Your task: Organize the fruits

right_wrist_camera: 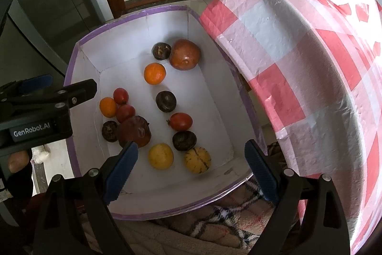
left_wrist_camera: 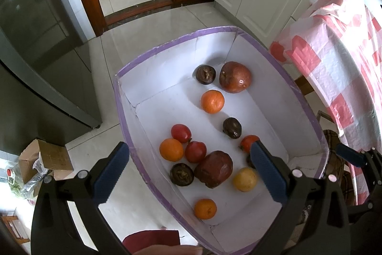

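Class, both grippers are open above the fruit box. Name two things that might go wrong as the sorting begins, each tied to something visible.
1. The left gripper hangs over a tight cluster: a tomato touches an orange and a large brown fruit. Closing there may pinch or bruise a neighbour.

2. The round fruits lie loose on the smooth floor of the box. A nudged yellow fruit near the right gripper could roll away.

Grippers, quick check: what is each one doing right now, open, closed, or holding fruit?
Left gripper: open, holding nothing, above the fruit box.
Right gripper: open, holding nothing, above the same box.
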`<state>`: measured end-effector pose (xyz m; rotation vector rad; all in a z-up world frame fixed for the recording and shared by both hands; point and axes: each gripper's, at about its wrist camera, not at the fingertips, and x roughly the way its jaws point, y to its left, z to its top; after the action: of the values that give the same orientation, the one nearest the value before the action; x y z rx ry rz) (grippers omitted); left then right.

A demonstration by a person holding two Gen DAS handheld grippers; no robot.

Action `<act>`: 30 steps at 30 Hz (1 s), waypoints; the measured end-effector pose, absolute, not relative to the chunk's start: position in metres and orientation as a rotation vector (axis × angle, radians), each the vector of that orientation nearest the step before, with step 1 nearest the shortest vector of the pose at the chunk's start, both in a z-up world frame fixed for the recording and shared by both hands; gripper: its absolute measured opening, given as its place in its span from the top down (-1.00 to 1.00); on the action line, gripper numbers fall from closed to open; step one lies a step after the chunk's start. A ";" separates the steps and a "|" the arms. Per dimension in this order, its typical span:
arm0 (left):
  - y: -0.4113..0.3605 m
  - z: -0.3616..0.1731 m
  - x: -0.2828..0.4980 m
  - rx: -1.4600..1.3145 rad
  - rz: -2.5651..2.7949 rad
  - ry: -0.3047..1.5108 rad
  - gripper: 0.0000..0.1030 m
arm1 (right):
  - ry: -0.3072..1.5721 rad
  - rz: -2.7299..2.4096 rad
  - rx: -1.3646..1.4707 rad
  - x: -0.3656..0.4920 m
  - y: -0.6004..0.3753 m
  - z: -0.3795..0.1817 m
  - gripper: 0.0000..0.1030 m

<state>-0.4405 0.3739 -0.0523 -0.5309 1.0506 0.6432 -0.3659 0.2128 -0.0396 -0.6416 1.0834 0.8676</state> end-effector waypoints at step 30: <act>0.380 -0.054 -0.439 -0.538 0.636 1.060 -0.97 | 1.102 0.880 -0.654 -0.368 0.207 -0.046 -0.71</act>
<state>-0.4391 0.3798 -0.0543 -0.5375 1.0601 0.6361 -0.3675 0.2067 -0.0458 -0.6544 1.1018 0.8800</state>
